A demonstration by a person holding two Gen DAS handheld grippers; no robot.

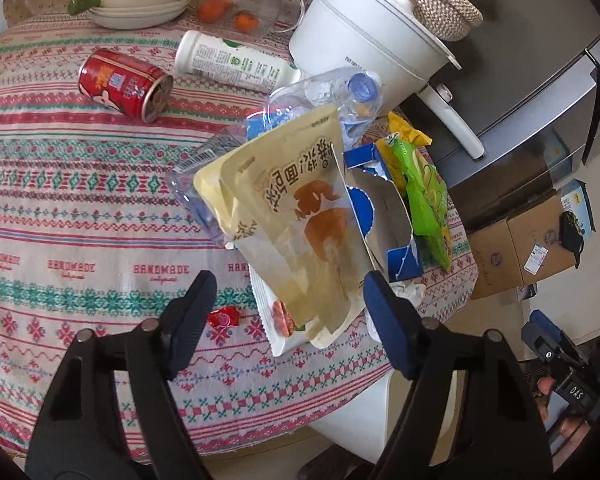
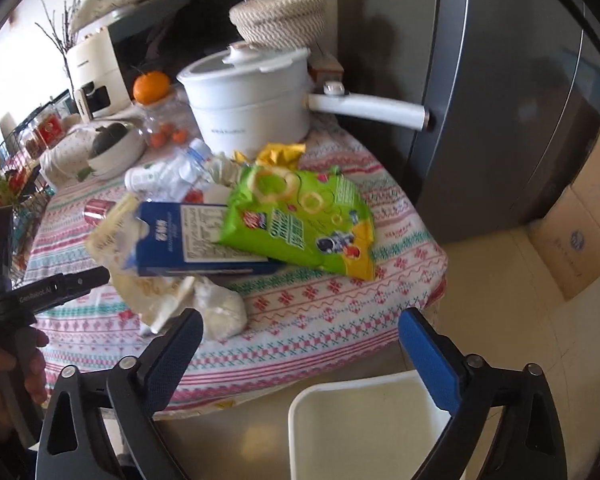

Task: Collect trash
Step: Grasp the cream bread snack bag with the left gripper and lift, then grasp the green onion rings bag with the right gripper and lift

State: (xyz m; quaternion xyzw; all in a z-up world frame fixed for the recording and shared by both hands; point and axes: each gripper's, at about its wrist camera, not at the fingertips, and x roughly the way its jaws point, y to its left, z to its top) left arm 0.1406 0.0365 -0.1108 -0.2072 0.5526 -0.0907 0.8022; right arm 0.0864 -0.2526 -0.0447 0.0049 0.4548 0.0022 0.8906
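Heaped near the table (image 1: 80, 200) edge, on a woven-patterned cloth of red, green and pink bands: a glossy cream snack pouch (image 1: 300, 224) with brown print, creased and propped up on the pile; a torn blue-and-white carton (image 1: 384, 216), flattened open to its grey inside; a crinkled lime-green chip bag (image 1: 424, 196) leaning on the carton; a yellow wrapper (image 1: 406, 130) behind. Crushed clear plastic bottle (image 1: 332, 92) with a blue cap under the pouch. Farther off, lying on their sides, a red drink can (image 1: 124, 84) and a white cylindrical bottle (image 1: 232, 62). Small red candy wrapper (image 1: 224, 316) flat on the cloth. Smooth white pot (image 1: 360, 36) with a long handle at the back.

Left gripper (image 1: 288, 284) tilted steeply down over the pile, jaws parted wide either side of the pouch's lower end, pads not pressing on it, nothing held.

Right gripper (image 2: 300, 320) angled down at the table edge, jaws spread wide and empty, above a white rectangular bin (image 2: 364, 420) on the floor.
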